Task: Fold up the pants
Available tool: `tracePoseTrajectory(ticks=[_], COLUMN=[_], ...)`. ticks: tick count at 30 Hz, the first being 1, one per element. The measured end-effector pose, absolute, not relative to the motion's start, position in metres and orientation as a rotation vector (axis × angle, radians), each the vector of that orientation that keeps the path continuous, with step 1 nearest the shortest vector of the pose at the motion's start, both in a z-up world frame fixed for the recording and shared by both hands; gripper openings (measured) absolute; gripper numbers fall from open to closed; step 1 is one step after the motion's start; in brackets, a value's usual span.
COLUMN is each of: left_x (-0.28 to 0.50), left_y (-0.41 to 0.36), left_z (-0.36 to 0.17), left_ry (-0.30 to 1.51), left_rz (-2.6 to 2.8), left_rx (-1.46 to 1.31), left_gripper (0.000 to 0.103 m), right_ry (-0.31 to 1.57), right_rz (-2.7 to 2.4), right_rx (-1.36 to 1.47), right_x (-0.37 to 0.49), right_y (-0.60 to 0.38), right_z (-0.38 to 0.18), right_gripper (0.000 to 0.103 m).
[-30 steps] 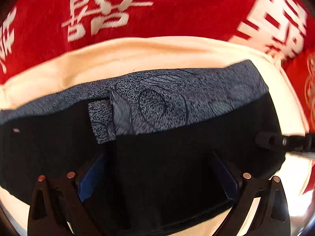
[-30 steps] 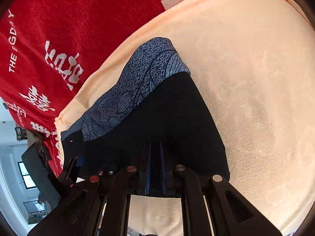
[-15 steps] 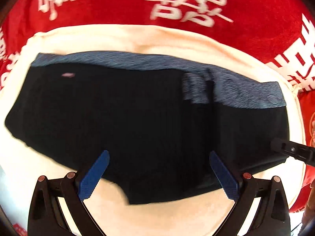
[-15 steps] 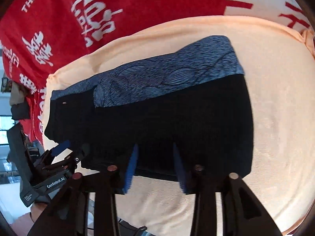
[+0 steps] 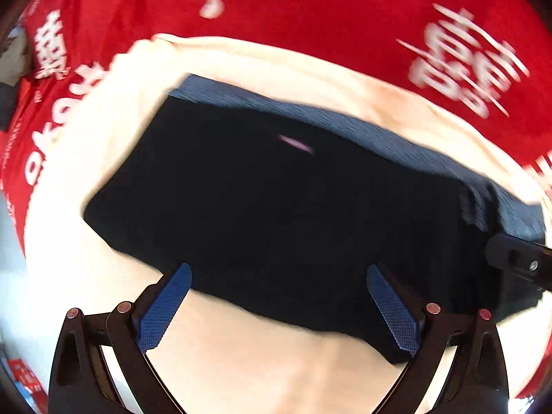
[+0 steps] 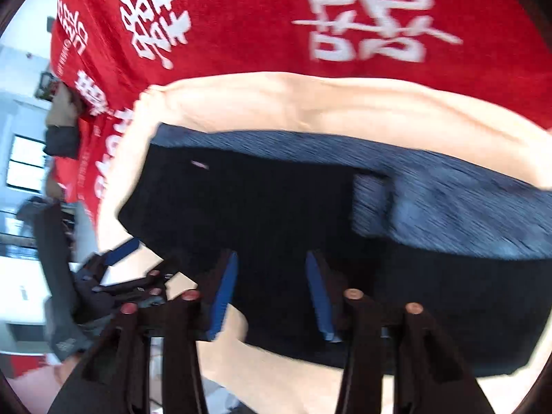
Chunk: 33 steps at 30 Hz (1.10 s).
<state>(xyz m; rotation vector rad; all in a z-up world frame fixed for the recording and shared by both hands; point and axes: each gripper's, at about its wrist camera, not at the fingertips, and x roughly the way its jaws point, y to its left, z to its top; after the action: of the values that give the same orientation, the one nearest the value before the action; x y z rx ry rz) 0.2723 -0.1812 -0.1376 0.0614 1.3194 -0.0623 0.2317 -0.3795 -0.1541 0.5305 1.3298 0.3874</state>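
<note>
Black pants (image 5: 276,214) fill mid-frame on a cream cloth (image 5: 276,362); left gripper (image 5: 281,296) gapes wide, right gripper (image 6: 272,289) seems half-spread, both empty.

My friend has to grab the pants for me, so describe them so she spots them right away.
Find the red cloth with white characters; a cream towel lies on it. The pants lie flat on that towel: black, the only dark item, with a blue-grey patterned waistband along the far edge.
</note>
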Motion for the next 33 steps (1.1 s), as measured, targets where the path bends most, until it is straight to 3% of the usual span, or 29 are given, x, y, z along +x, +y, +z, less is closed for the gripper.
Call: tracePoseTrajectory(ticks=[8,12,15,17,21,28,33], left_x=[0.299,0.291,0.293,0.293,0.307,0.306,0.305], left_y=[-0.130,-0.143,-0.140,-0.141,-0.143,-0.145,-0.149], left_z=[-0.156,-0.160,-0.159,-0.157,-0.160,-0.161,-0.163], left_ry=[1.300,1.264,1.272,1.281,1.301,1.322,1.327], left_rz=[-0.016,-0.051,-0.060,-0.063,-0.058,-0.052,-0.043], left_rx=[0.052,0.180,0.156,0.146,0.149,0.134,0.154], left_gripper=[0.102,0.102,0.102,0.102,0.102,0.102,0.102], right_ry=[1.420,1.339,1.333,1.330,1.349,1.390,1.490], right_rz=[0.298,0.137,0.145,0.186,0.239,0.127,0.110], right_rx=[0.449,0.293,0.353,0.359,0.350,0.222,0.249], right_x=[0.321,0.349,0.354,0.340,0.294,0.204,0.174], right_y=[-0.303,-0.300,-0.311,-0.315,-0.324,-0.373,-0.379], right_z=[-0.213,-0.201,-0.184,-0.167,-0.146,-0.141,-0.180], right_gripper=[0.026,0.026,0.027,0.027,0.048,0.048,0.048])
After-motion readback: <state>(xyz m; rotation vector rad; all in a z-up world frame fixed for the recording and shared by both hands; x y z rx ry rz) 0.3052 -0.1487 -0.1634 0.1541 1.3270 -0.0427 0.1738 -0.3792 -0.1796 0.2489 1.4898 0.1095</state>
